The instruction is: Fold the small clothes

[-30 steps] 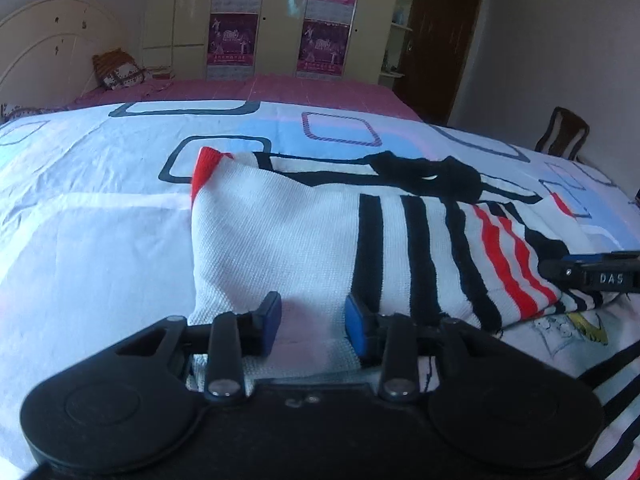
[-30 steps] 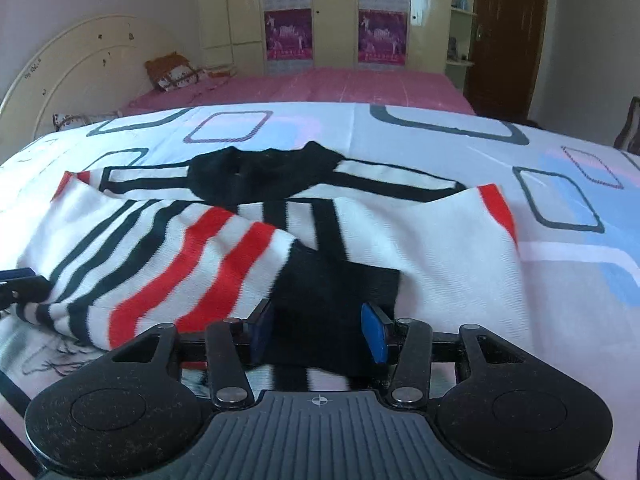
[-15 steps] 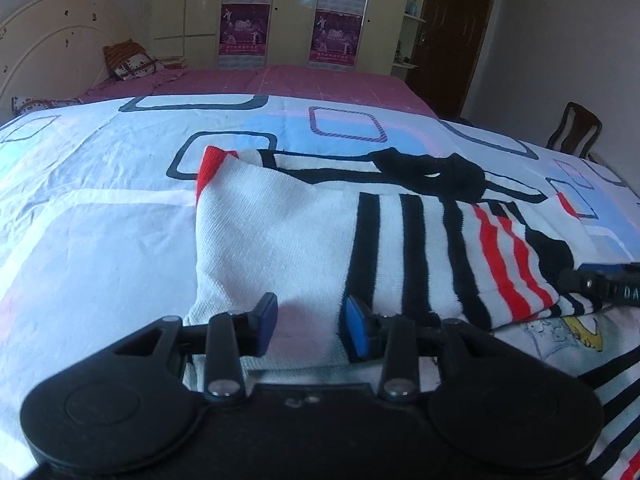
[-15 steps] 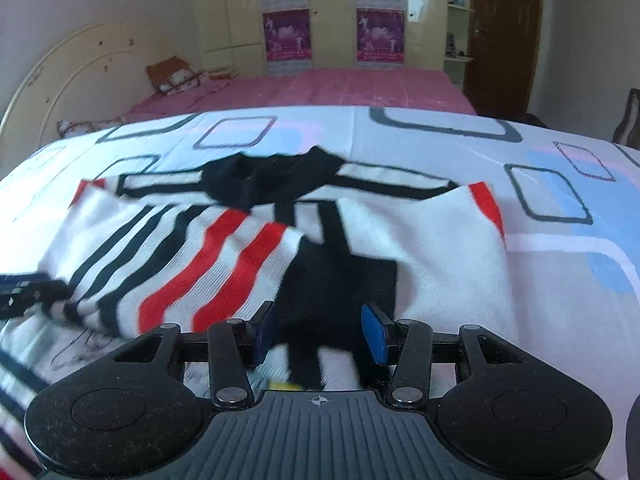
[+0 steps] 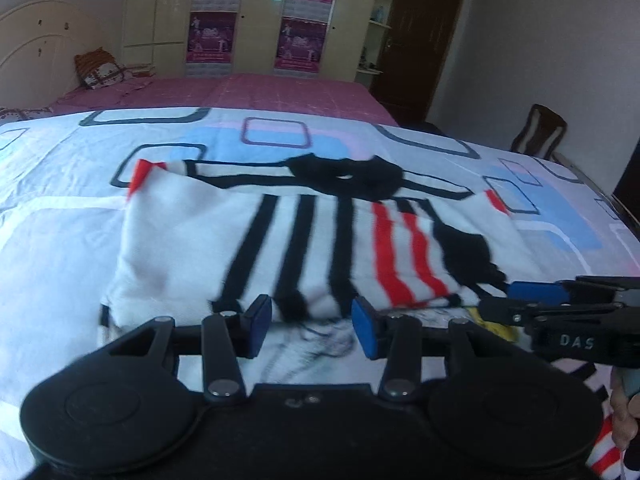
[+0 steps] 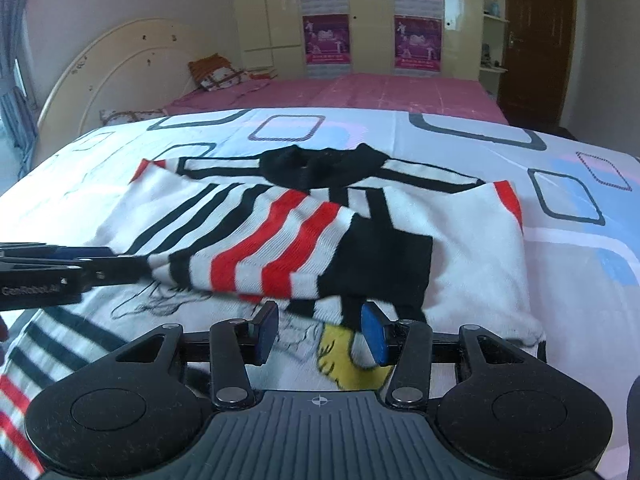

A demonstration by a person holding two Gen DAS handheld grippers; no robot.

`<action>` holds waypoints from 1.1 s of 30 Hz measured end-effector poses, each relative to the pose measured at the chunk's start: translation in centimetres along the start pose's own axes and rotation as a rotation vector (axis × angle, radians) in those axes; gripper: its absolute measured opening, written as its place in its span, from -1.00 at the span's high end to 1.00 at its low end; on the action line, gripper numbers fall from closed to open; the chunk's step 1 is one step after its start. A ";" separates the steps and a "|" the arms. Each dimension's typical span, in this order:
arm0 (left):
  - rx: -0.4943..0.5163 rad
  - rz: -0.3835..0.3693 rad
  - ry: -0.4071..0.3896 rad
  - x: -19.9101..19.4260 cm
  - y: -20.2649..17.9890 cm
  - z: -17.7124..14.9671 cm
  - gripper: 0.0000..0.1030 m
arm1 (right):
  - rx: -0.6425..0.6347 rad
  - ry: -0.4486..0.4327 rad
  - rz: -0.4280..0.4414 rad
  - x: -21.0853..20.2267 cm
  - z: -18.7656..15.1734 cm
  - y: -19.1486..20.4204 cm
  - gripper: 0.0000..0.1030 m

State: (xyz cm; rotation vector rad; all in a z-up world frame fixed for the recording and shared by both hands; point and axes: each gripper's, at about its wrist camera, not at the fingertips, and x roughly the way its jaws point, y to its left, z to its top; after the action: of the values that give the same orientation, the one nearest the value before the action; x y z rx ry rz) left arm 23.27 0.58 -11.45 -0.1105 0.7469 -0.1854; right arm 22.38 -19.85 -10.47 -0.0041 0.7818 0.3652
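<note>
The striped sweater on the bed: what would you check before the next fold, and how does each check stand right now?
1. Left gripper free of cloth: ok. Its jaws are opening and nothing is pinched between them.
2. Right gripper free of cloth: ok. Its pads are apart and hold nothing.
3. Striped sleeve folded across the sweater: ok.
4. Sleeve's near edge lying flat: cannot tell, because it is blurred.
5. Black collar at the far end, away from the grippers: ok.
6. Printed fabric under the grippers being part of this sweater: cannot tell.
</note>
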 end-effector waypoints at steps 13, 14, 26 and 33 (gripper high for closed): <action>0.034 -0.019 0.039 0.5 -3.7 -2.6 0.15 | -0.041 0.003 0.037 -1.3 -1.4 -0.2 0.10; 0.034 -0.010 0.039 0.5 -3.7 -2.7 0.15 | -0.040 0.002 0.036 -1.3 -1.3 -0.4 0.10; -0.040 0.073 -0.026 0.7 -0.1 0.1 0.15 | -0.003 -0.022 0.019 1.0 2.1 -2.0 0.09; -0.013 0.016 0.024 0.8 -0.7 -1.8 0.15 | -0.049 0.055 0.089 2.1 0.0 1.8 0.09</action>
State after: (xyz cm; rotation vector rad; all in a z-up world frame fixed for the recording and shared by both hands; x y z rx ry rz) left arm 22.48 -0.35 -13.18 -0.1152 0.7728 -0.1670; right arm 23.18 -17.47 -11.65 -0.0253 0.8294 0.4699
